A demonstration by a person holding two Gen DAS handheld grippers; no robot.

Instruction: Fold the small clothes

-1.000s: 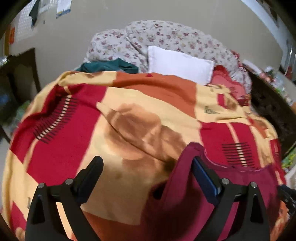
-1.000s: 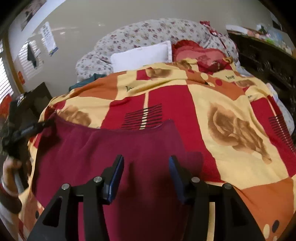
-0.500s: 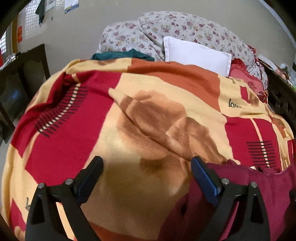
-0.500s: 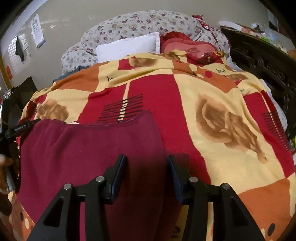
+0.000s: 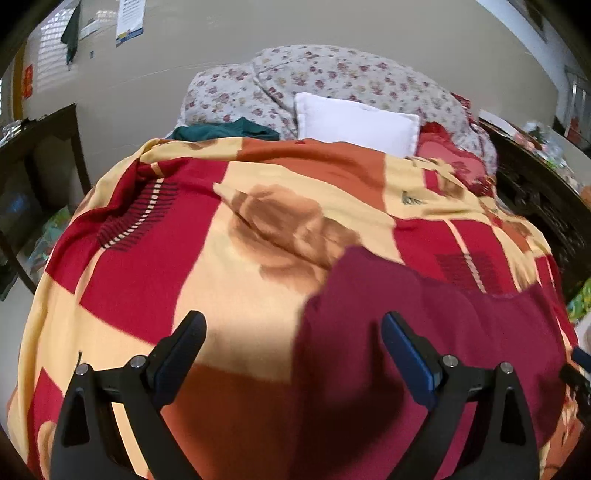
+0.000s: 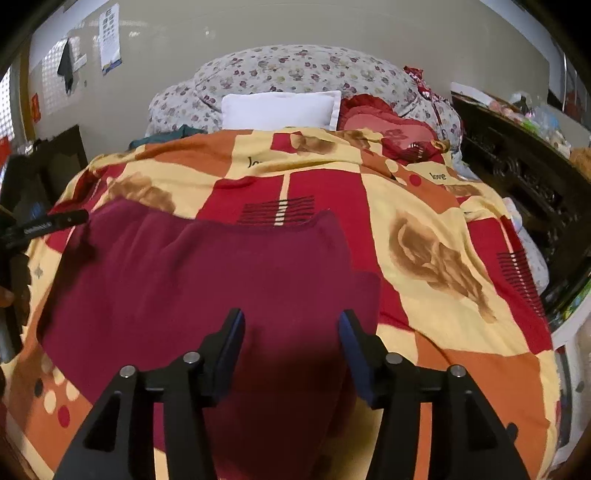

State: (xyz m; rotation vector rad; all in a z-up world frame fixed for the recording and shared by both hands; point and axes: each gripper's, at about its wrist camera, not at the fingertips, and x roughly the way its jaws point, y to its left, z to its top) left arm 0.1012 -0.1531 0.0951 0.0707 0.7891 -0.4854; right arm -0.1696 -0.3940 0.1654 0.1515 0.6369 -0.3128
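Garment [image 6: 207, 280]: being laid flat on near blanket [image 6: 424, 206], far edge resettled since a second ago; left gripper [image 5: 291, 350] and right gripper [image 6: 291, 332] both being held released above it; folding being awaited

Bed under red, orange and cream patterned blanket [image 6: 424, 236]. Floral bedding [image 6: 295, 70] heaped at beige wall [image 5: 332, 26]; white pillow [image 6: 280, 109] before it. Dark carved cabinet [image 6: 517, 170] to the right. Paper sheet [image 6: 110, 40] on wall, upper left.

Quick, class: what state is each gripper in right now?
Left gripper: open, holding nothing.
Right gripper: open, empty, over the maroon garment.
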